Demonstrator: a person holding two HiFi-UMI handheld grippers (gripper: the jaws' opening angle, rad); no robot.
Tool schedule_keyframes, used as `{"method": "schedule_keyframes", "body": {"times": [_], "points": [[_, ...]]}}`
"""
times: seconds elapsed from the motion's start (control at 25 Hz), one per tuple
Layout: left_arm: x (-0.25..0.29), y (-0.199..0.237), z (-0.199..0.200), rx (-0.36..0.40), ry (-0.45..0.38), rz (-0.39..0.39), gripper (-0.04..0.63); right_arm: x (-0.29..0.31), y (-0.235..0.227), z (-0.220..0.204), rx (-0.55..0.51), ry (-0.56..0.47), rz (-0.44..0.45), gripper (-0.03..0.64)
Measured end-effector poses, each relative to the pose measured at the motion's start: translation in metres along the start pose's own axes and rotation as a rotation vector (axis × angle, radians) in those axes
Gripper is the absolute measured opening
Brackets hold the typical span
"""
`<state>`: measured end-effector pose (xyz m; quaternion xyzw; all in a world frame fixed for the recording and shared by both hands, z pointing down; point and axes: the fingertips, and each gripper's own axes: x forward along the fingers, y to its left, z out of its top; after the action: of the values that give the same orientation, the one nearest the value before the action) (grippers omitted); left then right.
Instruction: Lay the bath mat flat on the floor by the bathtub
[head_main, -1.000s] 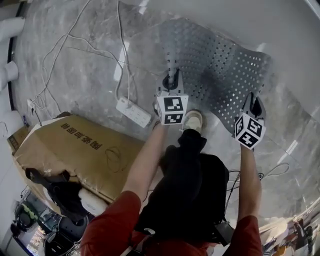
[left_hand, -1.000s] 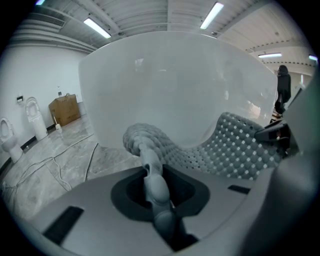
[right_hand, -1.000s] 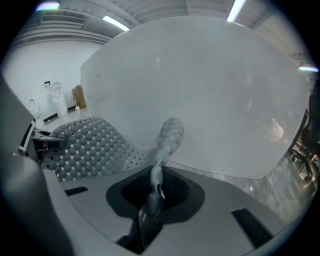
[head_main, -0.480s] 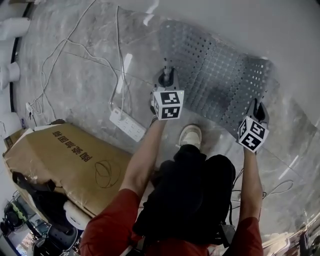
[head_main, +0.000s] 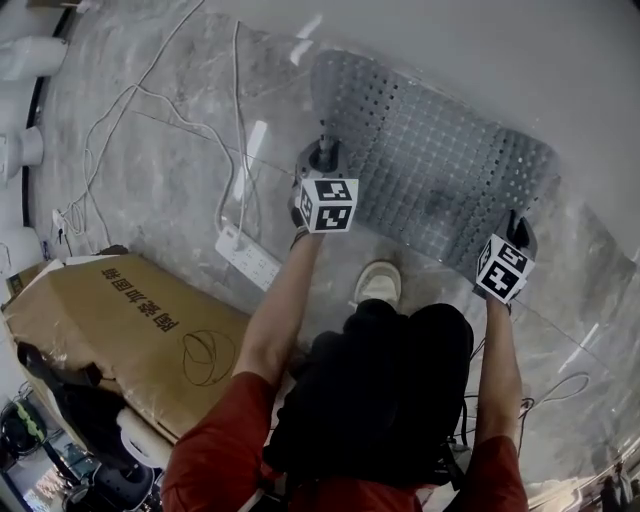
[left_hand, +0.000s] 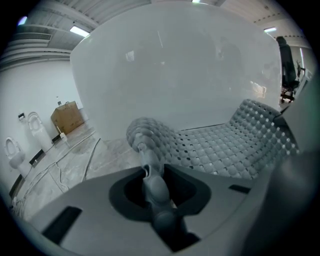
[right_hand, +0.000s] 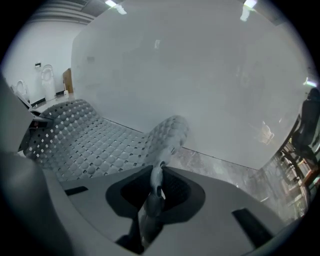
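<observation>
Grey rubbery mat (head_main: 440, 165), dimpled and punched with holes, lies mostly down on the marble-look floor (head_main: 150, 150) against the smooth white tub (head_main: 480, 50), its two near corners curled up where the claws pinch them. The left gripper (head_main: 322, 150) has its jaws just opening with a corner between them, while the right gripper (head_main: 517, 225) is clamped nearly shut on the other. My worry is an uneven release: the springy sheet (humped at both corners) could curl back or skew away from the tub, and the glossy floor may let it slide.
</observation>
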<state>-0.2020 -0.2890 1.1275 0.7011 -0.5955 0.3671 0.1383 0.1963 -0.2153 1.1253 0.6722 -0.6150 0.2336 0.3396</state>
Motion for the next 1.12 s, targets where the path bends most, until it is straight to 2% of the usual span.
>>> {"method": "schedule_keyframes", "body": {"times": [0.32,0.56,0.76,0.96,1.12], "points": [[0.023,0.014,-0.018,0.022,0.066,-0.018,0.08,0.025,-0.013,-0.031,0.004,0.084,-0.036,0.058],[0.044,0.026,-0.03,0.026,0.149,-0.026,0.11,0.045,-0.02,-0.048,0.003,0.119,-0.038,0.075],[0.053,0.028,-0.037,0.07,0.184,-0.059,0.126,0.057,-0.024,-0.058,0.022,0.15,-0.025,0.094],[0.058,0.031,-0.043,0.06,0.213,-0.092,0.128,0.059,-0.023,-0.06,0.05,0.161,0.013,0.095],[0.059,0.034,-0.043,0.013,0.232,-0.119,0.154,0.059,-0.027,-0.061,0.097,0.17,0.03,0.11]]}}
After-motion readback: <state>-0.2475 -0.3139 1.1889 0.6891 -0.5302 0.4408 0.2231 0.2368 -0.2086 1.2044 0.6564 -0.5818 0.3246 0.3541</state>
